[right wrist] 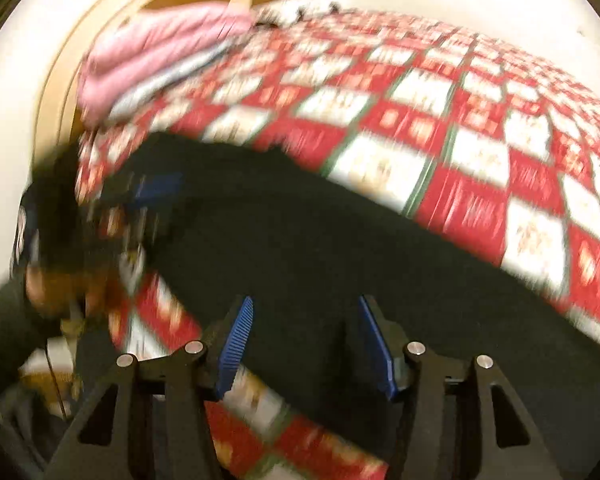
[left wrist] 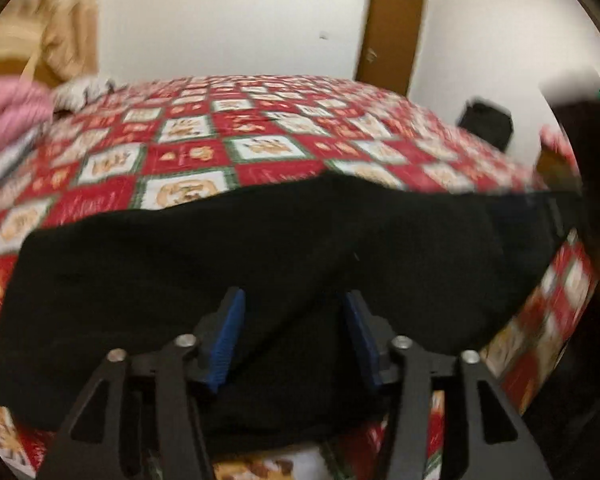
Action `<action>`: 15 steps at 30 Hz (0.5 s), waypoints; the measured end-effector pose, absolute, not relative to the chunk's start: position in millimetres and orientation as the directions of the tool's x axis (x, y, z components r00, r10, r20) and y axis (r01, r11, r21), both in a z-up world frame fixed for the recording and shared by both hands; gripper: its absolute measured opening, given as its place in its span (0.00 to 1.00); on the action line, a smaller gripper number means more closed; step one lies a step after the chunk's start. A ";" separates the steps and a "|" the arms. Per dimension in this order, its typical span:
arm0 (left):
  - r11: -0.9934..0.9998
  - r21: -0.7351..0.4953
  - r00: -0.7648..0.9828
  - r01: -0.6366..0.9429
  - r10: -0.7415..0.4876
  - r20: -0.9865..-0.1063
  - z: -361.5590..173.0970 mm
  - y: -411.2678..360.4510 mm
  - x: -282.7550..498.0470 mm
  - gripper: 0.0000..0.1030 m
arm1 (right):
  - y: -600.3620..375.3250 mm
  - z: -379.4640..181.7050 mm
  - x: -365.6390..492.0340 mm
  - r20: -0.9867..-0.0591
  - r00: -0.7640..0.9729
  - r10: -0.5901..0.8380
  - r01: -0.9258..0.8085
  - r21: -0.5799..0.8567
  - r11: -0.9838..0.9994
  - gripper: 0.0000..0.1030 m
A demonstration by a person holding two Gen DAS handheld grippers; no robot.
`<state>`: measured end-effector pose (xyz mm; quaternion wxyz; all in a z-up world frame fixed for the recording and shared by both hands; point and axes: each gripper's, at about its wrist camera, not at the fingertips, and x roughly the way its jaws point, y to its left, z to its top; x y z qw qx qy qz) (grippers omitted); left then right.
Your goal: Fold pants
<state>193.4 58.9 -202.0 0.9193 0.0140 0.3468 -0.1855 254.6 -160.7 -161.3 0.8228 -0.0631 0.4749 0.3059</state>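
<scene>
Between the spread blue pads of the left gripper (left wrist: 294, 336) lies only the black pants (left wrist: 260, 264), not pinched; the jaws stand apart above the cloth, probably so the fold can settle flat. Ahead of the right gripper (right wrist: 306, 340), likewise spread and holding nothing, the same pants run as a dark band across the near edge of the quilt (right wrist: 440, 152). Left of the right gripper, the other tool shows blurred over the pants' end. Beyond both grippers the red-and-white quilt covers a bed; folded pink cloth (right wrist: 160, 52) sits at its far side, with white walls and a brown door (left wrist: 392, 28) behind.
</scene>
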 end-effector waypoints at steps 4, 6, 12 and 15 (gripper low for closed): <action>0.920 -0.151 0.687 0.362 -0.373 -0.624 -183.4 58.3 185.6 0.57 | -140.2 -160.3 314.8 -0.786 0.309 0.535 -0.484 0.353 0.800 0.54; 0.907 -0.197 0.703 0.372 -0.413 -0.579 -171.9 59.5 183.2 0.60 | -119.6 -163.8 338.7 -0.774 0.296 0.560 -0.466 0.395 0.792 0.54; 0.877 -0.219 0.650 0.427 -0.466 -0.600 -183.2 32.2 188.5 0.65 | -86.3 -192.4 377.7 -0.802 0.213 0.558 -0.382 0.457 0.803 0.49; 0.844 -0.261 0.585 0.468 -0.517 -0.625 -199.7 21.0 184.8 0.65 | -87.4 -202.2 380.9 -0.799 0.164 0.579 -0.371 0.494 0.786 0.30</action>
